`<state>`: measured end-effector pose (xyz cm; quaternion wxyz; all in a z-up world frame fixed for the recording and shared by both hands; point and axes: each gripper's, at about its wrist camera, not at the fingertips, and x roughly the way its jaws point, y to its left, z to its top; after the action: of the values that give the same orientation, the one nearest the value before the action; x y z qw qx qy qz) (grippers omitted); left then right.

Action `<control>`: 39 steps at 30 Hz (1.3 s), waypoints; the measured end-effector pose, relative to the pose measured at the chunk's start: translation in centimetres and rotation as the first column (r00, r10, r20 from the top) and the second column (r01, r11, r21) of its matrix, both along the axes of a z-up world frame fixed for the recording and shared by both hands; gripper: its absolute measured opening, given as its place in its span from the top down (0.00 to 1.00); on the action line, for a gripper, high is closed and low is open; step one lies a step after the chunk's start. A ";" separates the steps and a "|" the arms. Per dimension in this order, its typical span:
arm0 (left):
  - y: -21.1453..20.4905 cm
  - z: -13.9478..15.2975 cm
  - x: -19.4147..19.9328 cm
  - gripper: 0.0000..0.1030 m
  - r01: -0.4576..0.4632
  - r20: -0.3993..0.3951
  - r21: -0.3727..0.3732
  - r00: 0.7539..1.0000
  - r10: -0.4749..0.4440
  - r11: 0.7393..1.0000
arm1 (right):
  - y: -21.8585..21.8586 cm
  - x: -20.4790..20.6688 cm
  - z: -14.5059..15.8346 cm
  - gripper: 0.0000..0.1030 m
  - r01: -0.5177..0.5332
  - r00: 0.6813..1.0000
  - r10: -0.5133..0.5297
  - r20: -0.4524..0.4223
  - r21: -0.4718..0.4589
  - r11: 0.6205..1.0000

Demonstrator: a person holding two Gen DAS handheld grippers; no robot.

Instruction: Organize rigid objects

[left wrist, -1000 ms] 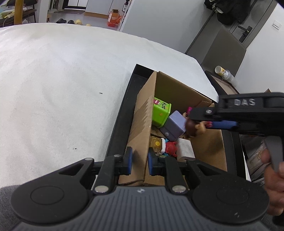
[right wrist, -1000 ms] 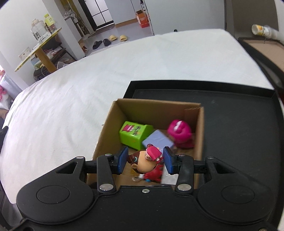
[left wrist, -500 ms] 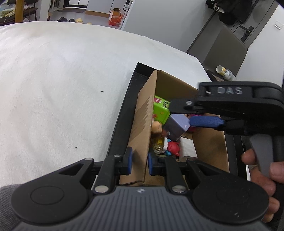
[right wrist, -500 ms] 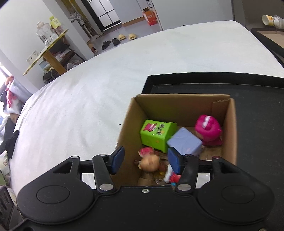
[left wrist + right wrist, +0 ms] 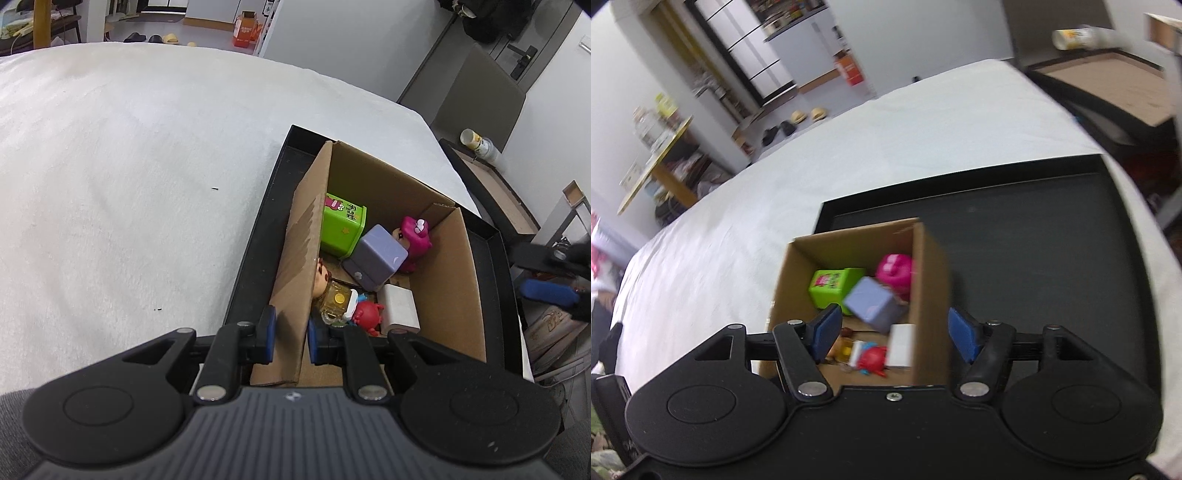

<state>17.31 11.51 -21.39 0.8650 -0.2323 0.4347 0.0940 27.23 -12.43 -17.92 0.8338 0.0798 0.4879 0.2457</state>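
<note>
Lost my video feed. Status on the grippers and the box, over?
Left hand-held gripper shut on cardboard box wall. Right hand-held gripper above box, jaws opening, nothing between them. Toys inside box, box in black tray. Nothing in the way.

A white-covered surface (image 5: pixel 129 184) carried a black tray (image 5: pixel 1034 236) toward three o'clock in the left wrist view; a cardboard box (image 5: pixel 447 295) sat in the tray.

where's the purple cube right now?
In both wrist views the purple cube lies tilted inside the cardboard box, mid-box, between the green box and the pink figure, with the white block just nearer the cameras.
</note>
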 end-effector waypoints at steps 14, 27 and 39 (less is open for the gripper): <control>-0.8 1.1 -0.9 0.80 0.011 -0.060 0.052 0.998 -0.008 0.999 | -6.8 -2.5 2.8 0.19 0.066 0.998 -0.066 0.003 0.058 0.996; -1.9 4.3 -2.7 0.67 -0.032 -0.038 0.163 0.999 0.038 0.986 | -11.7 -5.4 3.2 0.15 0.090 0.996 -0.091 0.010 0.094 0.992; -3.2 9.7 -3.9 0.34 0.041 0.006 0.222 0.999 -0.044 0.974 | -11.3 -7.1 4.2 0.01 0.080 0.994 -0.085 0.063 0.080 0.994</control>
<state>13.40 8.30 -11.66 0.8897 -0.1254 0.4217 0.1222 20.13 -23.69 -13.76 0.8551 0.1237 0.4466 0.2323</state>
